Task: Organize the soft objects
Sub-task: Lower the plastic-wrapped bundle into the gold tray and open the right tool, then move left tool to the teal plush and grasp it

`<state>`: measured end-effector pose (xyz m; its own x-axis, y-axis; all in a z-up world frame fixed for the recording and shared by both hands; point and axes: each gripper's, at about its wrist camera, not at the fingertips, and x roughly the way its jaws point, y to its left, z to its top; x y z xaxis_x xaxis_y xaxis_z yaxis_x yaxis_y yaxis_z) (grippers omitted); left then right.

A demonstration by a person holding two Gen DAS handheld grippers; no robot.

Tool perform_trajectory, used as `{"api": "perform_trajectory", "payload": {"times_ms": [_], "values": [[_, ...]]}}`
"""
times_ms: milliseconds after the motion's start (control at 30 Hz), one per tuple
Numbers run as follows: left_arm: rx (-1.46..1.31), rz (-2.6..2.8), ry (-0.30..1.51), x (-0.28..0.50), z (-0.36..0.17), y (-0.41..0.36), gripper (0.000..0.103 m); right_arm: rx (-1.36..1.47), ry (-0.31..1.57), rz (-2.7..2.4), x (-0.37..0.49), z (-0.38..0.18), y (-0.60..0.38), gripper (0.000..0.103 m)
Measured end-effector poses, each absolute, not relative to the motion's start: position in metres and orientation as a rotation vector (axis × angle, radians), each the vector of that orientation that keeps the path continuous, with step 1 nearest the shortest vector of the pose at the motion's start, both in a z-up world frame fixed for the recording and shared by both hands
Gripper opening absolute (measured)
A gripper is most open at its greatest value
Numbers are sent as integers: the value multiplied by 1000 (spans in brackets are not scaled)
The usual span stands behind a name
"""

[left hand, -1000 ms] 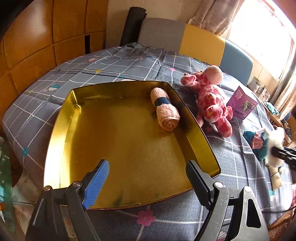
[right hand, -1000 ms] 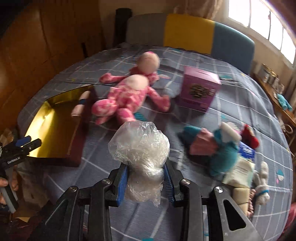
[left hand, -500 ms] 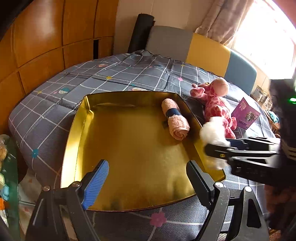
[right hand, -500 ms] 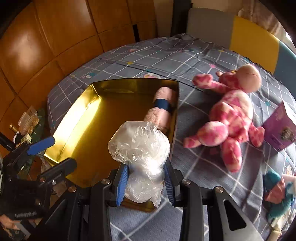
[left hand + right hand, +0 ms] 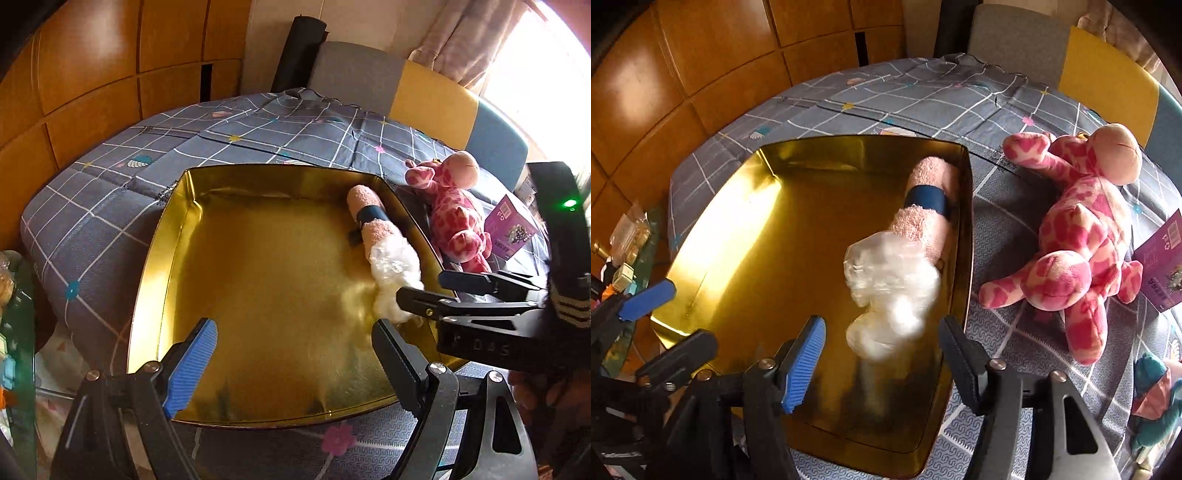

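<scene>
The crinkly clear plastic bag of white fluff (image 5: 892, 291) sits in the shiny gold metal tray (image 5: 713, 236), against the rolled pink towel (image 5: 923, 210). It looks light, squashy and slippery, so pinch its middle. Both the right hand-held gripper (image 5: 881, 352) and left hand-held gripper (image 5: 293, 356) are wide apart, holding nothing.

The gold tray (image 5: 162, 258) lay bare across its left and middle floor, open from above. Along its right wall the rolled pink towel (image 5: 373, 218) and the white plastic bundle (image 5: 393, 273) crowded that side. Just right of the tray, the pink giraffe (image 5: 1082, 236) blocked the surface (image 5: 923, 99).
</scene>
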<state>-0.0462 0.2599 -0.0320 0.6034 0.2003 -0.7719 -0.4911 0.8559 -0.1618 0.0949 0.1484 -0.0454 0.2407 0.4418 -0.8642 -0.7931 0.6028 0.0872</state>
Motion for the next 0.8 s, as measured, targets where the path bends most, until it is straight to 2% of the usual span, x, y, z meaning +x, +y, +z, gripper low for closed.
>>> {"api": "perform_trajectory", "payload": {"times_ms": [367,800], "values": [[-377,371,841,-42,-33,251,86,-319,893,808,83,-15,104,66],[-318,279,848,-23,-18,219,86,-196,902,656,96,-14,16,66]]}}
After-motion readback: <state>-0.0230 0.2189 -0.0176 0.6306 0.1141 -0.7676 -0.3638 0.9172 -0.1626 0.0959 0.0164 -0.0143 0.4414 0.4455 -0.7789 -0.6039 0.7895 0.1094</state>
